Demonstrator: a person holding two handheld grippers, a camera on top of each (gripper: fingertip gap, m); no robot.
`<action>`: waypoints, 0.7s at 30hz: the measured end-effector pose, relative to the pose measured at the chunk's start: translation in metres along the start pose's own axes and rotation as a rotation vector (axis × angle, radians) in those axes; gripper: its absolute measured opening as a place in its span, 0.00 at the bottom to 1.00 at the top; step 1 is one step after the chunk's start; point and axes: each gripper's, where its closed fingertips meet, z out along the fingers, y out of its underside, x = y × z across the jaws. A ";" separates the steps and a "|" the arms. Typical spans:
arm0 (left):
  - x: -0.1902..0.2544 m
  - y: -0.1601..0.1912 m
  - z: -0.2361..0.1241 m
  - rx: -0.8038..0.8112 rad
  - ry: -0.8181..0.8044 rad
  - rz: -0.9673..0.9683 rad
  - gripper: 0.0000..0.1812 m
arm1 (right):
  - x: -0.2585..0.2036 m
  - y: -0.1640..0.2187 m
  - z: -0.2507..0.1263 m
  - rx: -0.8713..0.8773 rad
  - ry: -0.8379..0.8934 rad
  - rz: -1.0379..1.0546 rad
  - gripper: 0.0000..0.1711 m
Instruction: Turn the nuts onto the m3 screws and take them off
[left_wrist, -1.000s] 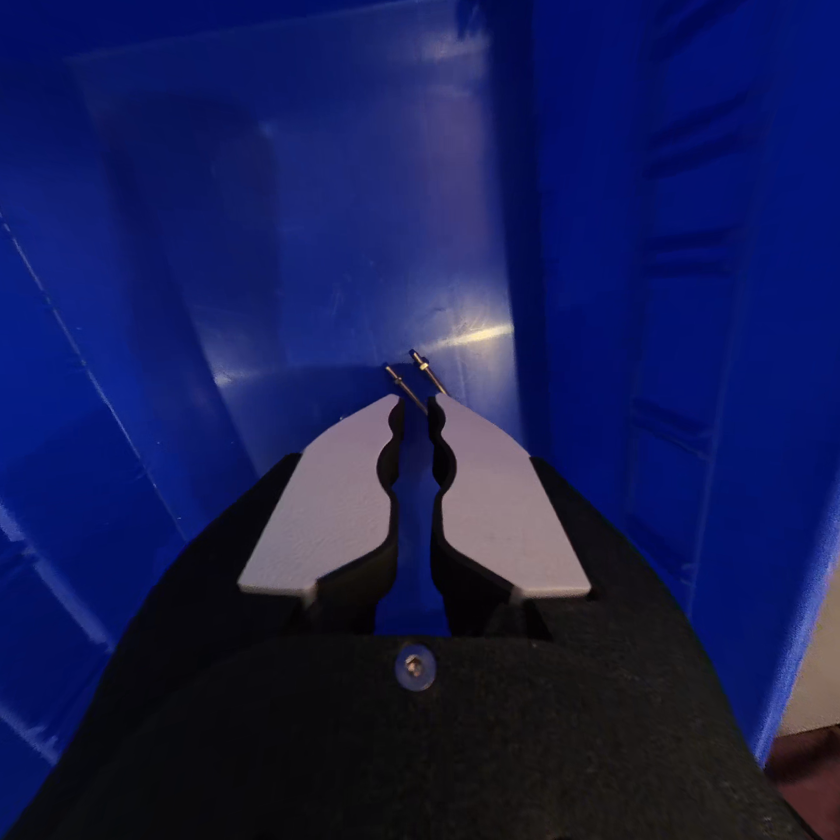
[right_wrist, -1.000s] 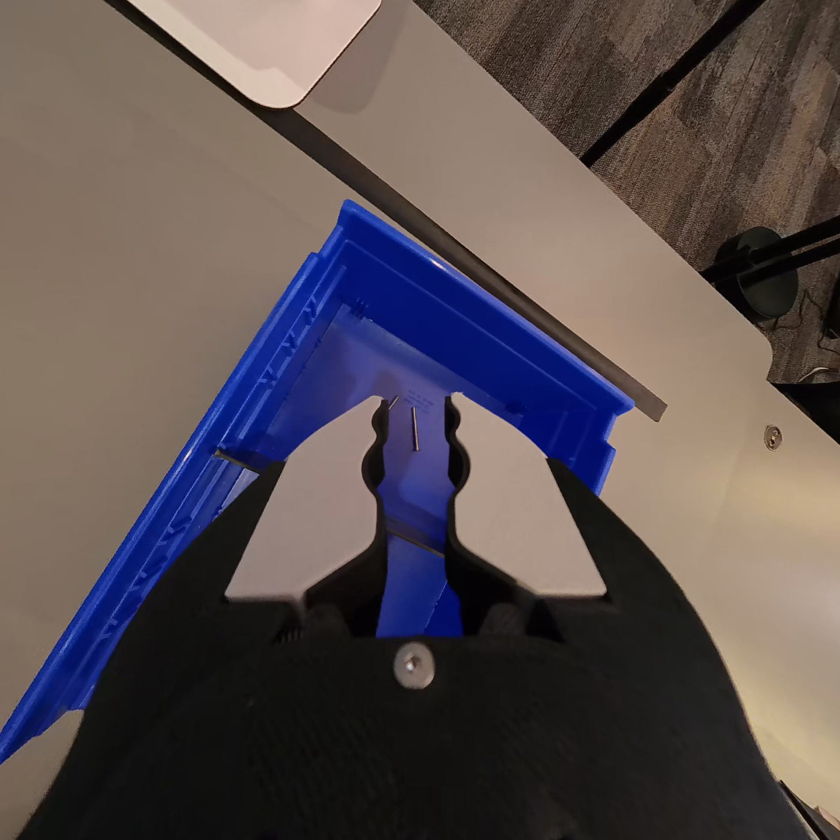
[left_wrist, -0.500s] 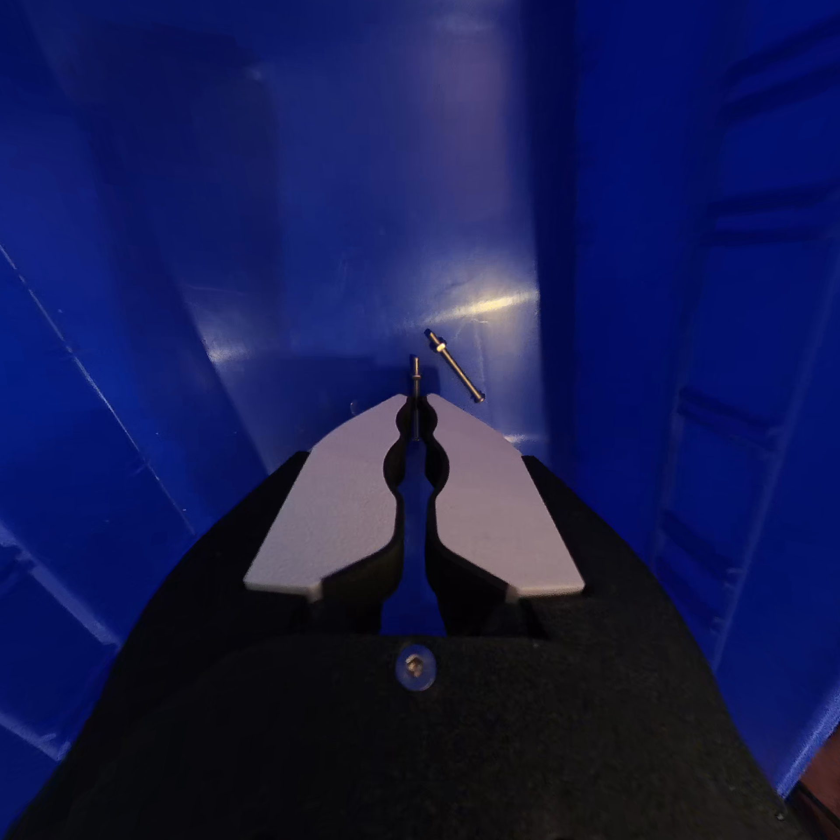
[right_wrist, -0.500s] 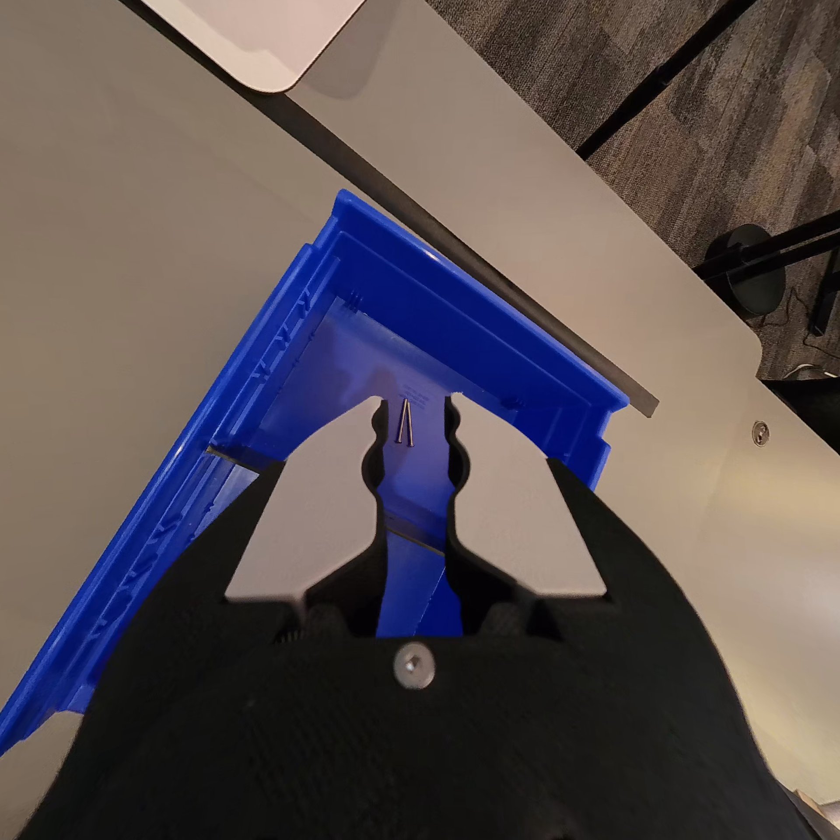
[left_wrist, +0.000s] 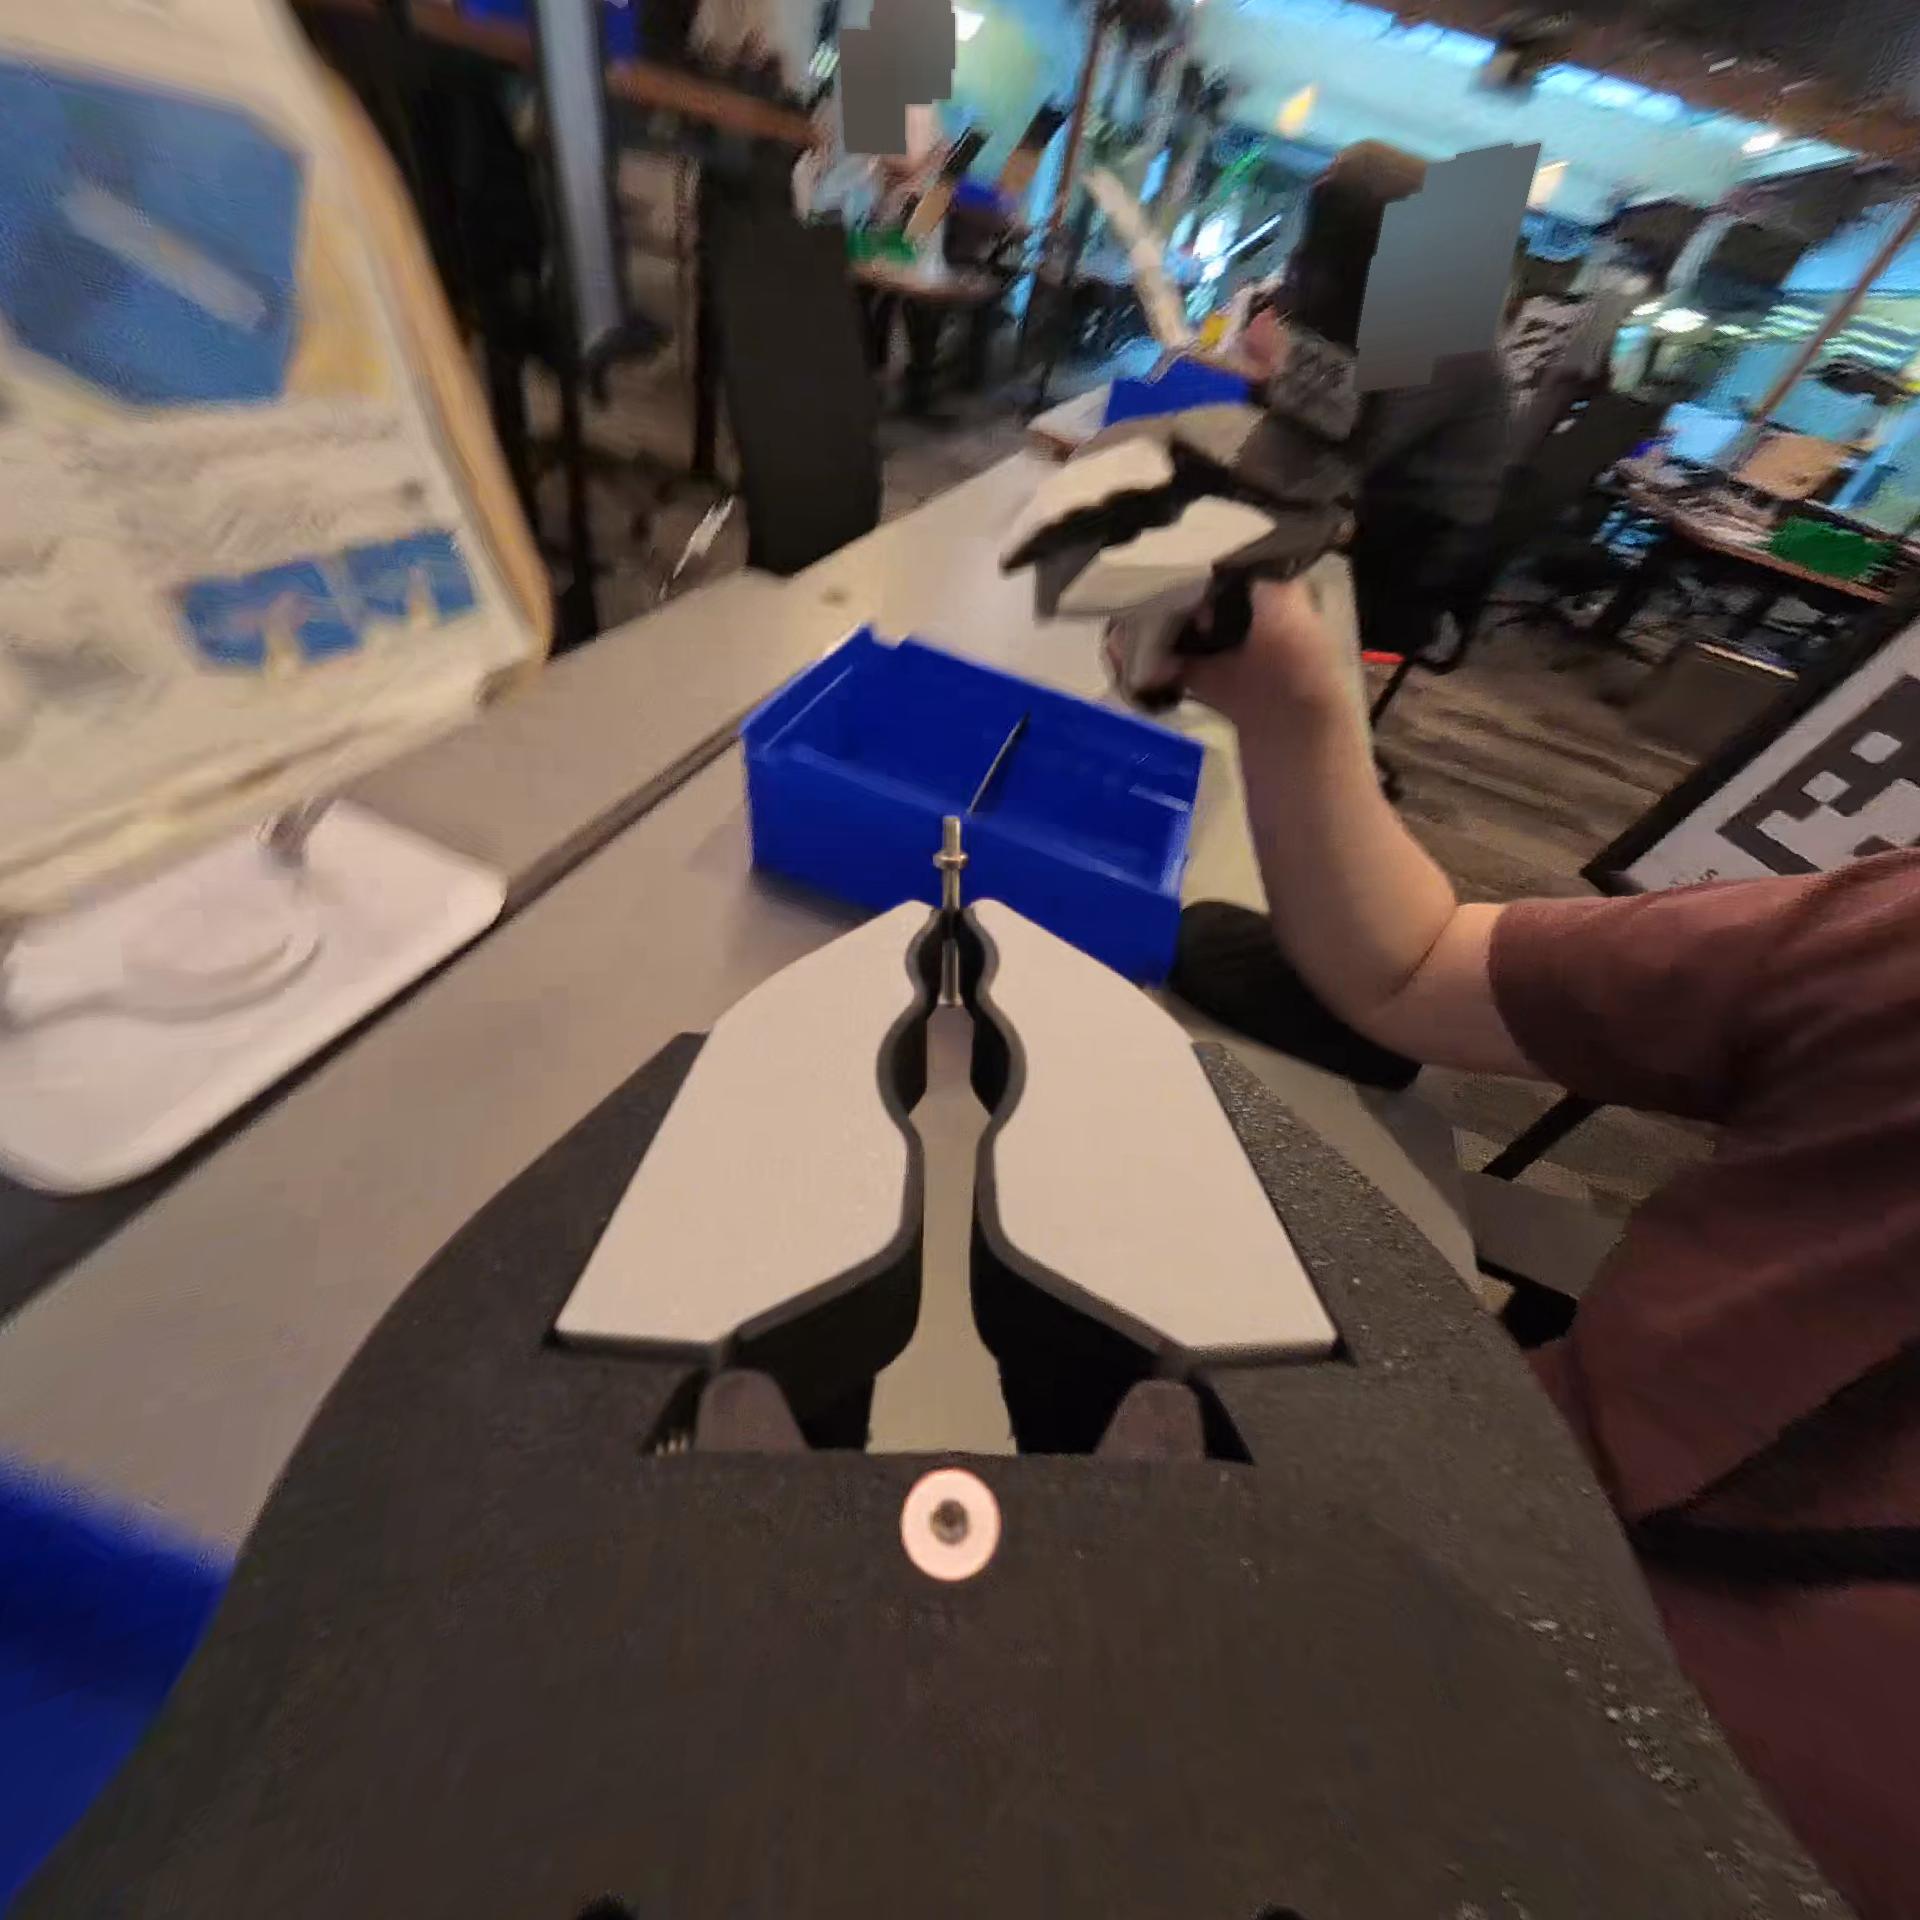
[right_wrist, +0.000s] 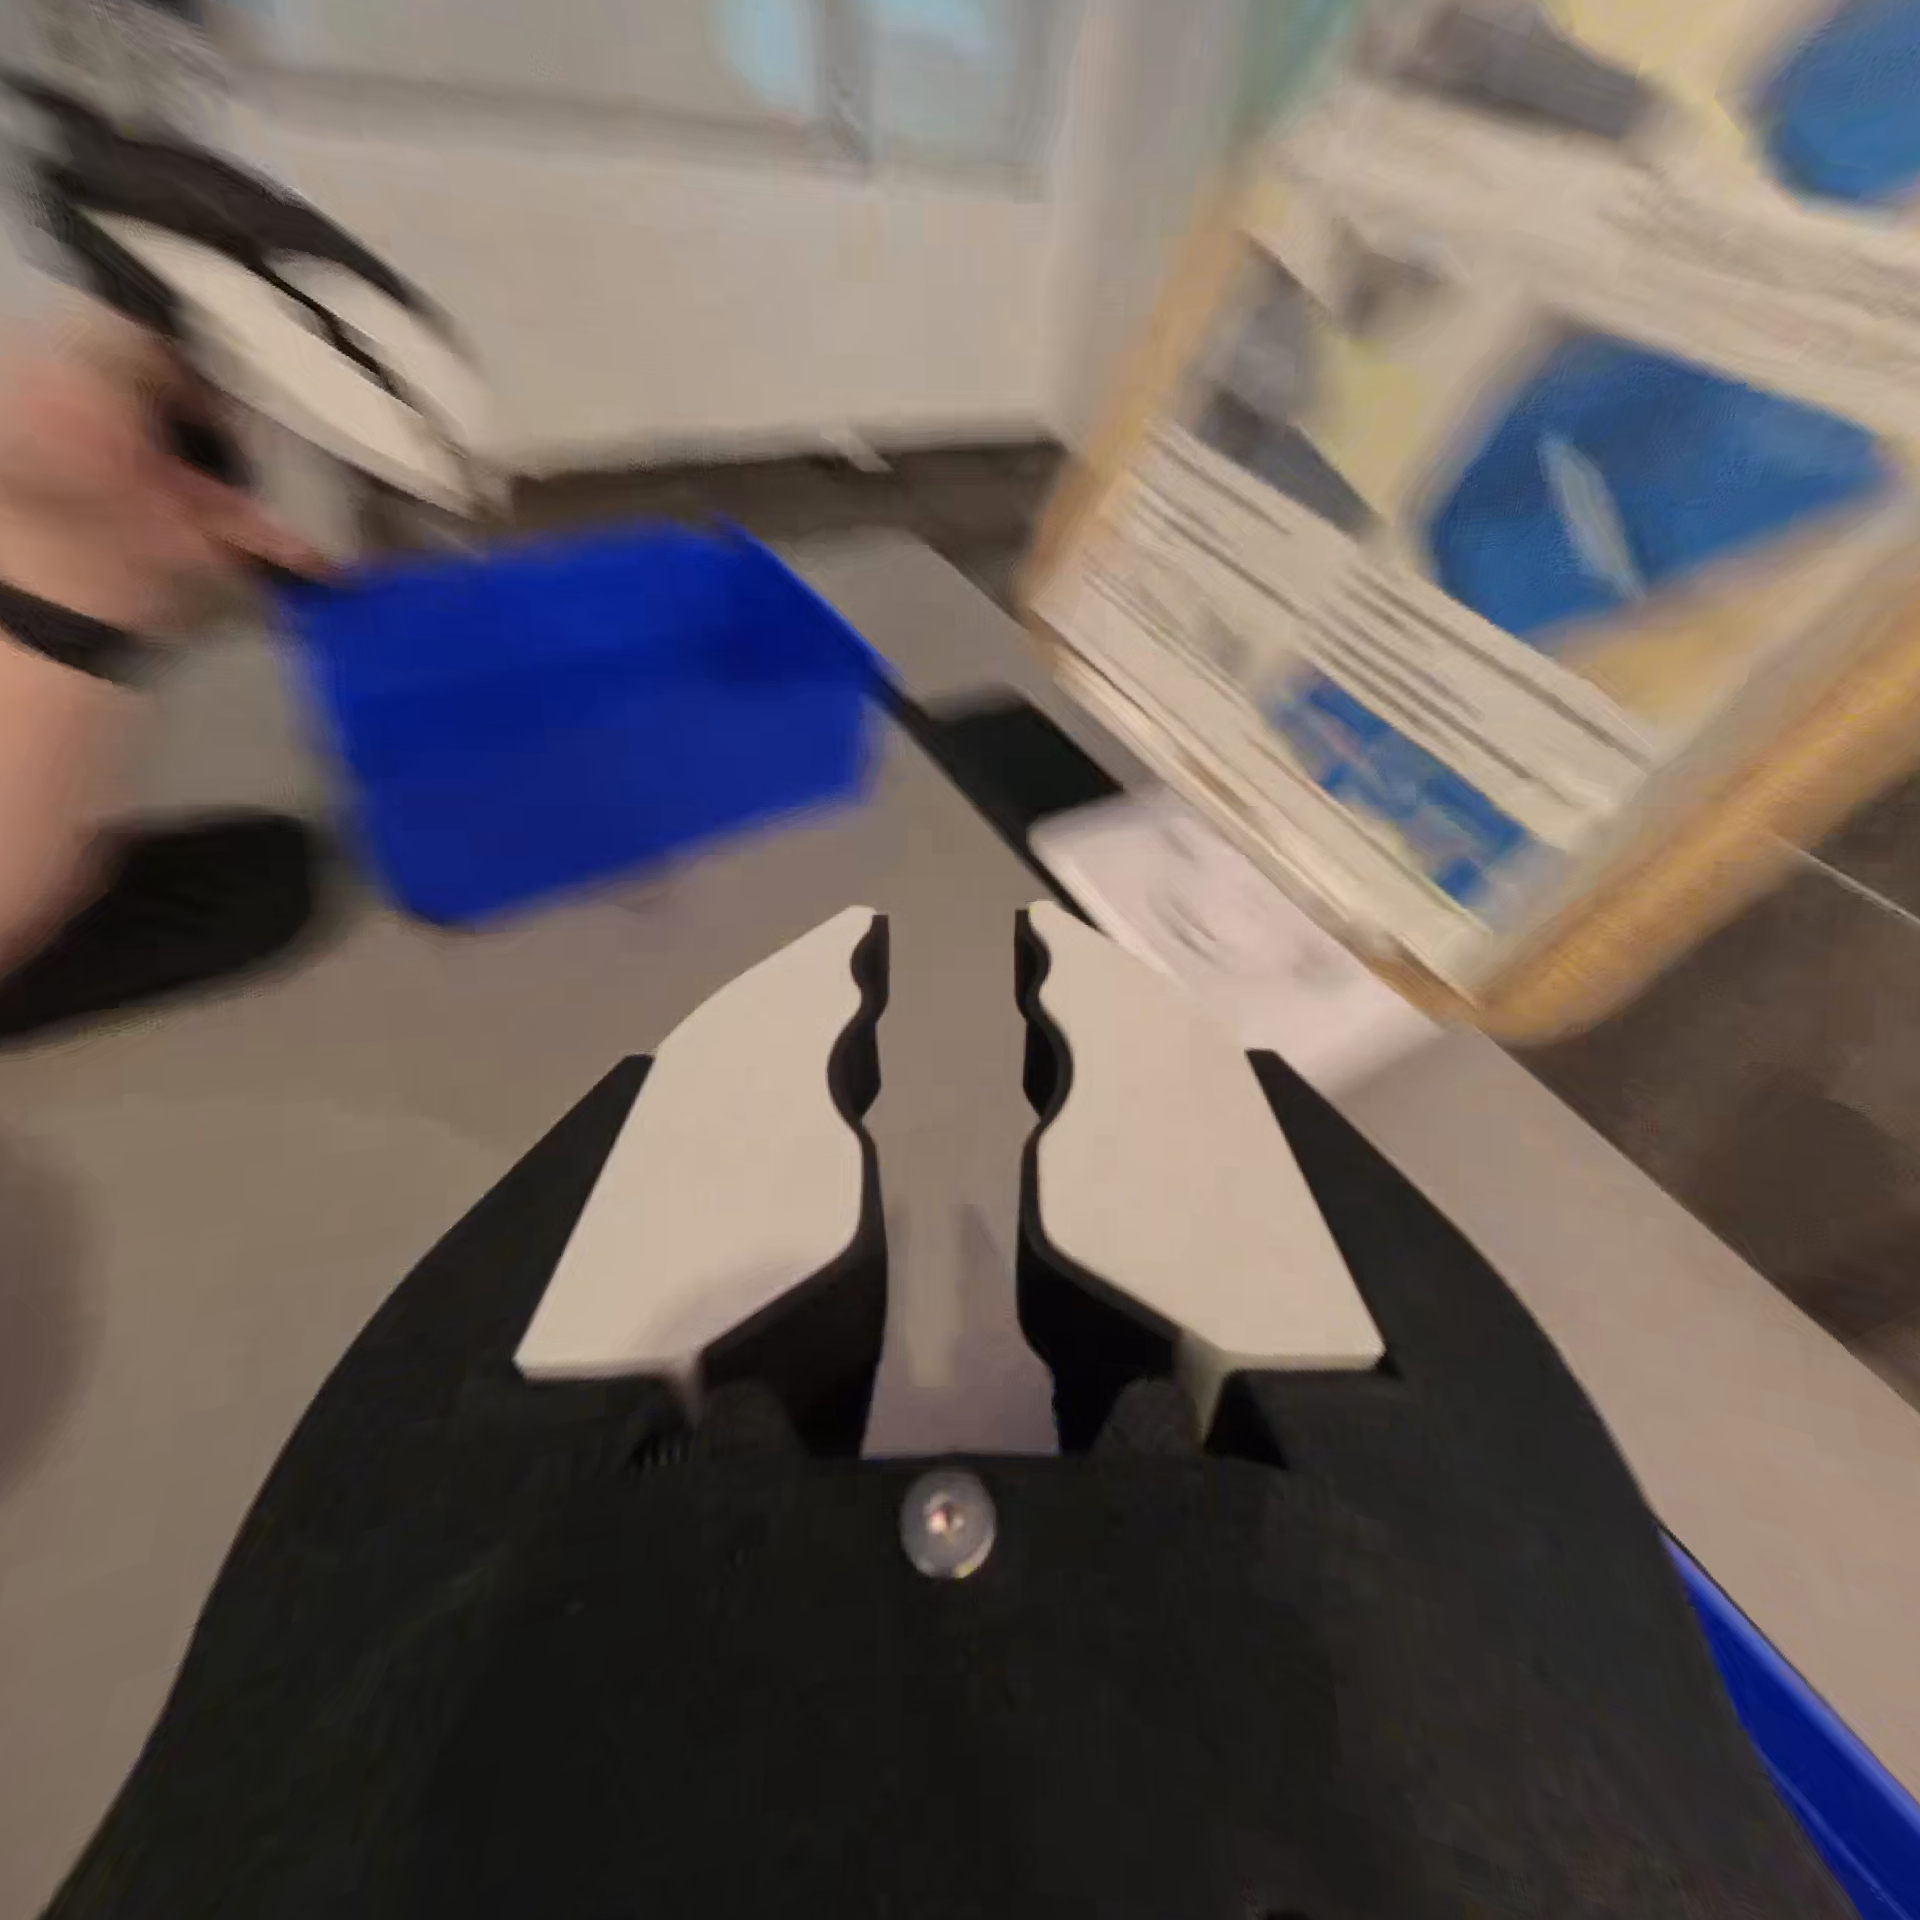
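Jaws of my left gripper (left_wrist: 950, 906) pinch the m3 screw (left_wrist: 950, 914) by its lower shank; its nut (left_wrist: 951, 858) sits just beyond the tips. My right gripper (right_wrist: 951, 920) gapes empty. Light, stiff, slippery: grip the nut's flats, probably.

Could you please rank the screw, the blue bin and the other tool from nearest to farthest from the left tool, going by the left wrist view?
1. The screw, pinched between the left tool's tips, nut near its far end.
2. The blue bin, straight ahead on the table.
3. The right tool, raised beyond the bin, to the right.
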 end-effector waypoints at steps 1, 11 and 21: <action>0.012 -0.003 0.013 0.023 0.025 0.031 0.01 | -0.031 -0.017 0.005 0.093 -0.137 0.018 0.14; 0.059 0.007 0.065 0.053 0.219 -0.031 0.01 | -0.108 -0.035 0.033 0.226 -0.392 0.121 0.12; 0.067 0.011 0.067 0.014 0.218 0.012 0.01 | -0.107 -0.035 0.035 0.272 -0.512 0.294 0.05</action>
